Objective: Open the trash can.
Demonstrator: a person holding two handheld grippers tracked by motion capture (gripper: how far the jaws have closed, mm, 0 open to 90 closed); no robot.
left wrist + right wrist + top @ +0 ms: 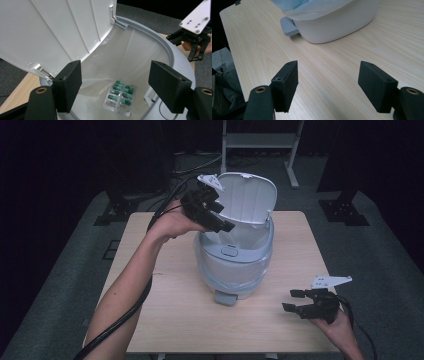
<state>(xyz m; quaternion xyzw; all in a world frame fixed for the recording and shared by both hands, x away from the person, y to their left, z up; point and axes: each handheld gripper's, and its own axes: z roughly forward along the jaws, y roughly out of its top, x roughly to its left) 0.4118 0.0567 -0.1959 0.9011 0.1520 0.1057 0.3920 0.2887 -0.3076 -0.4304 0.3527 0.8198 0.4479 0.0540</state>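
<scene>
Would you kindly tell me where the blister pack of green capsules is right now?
In the left gripper view, the blister pack of green capsules lies at the bottom of the white lidded bin's clear liner, below the open left gripper.

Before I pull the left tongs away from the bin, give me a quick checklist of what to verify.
1. Blister pack lies at the bottom of the bin liner: ok.
2. Left tongs open, nothing between the jaws: ok.
3. Bin lid up, clear of the opening: ok.
4. Right tongs open and empty, apart from the bin, over the table: ok.
5. Liner folded over the rim all round: cannot tell; the far side is hidden behind the lid.
</scene>
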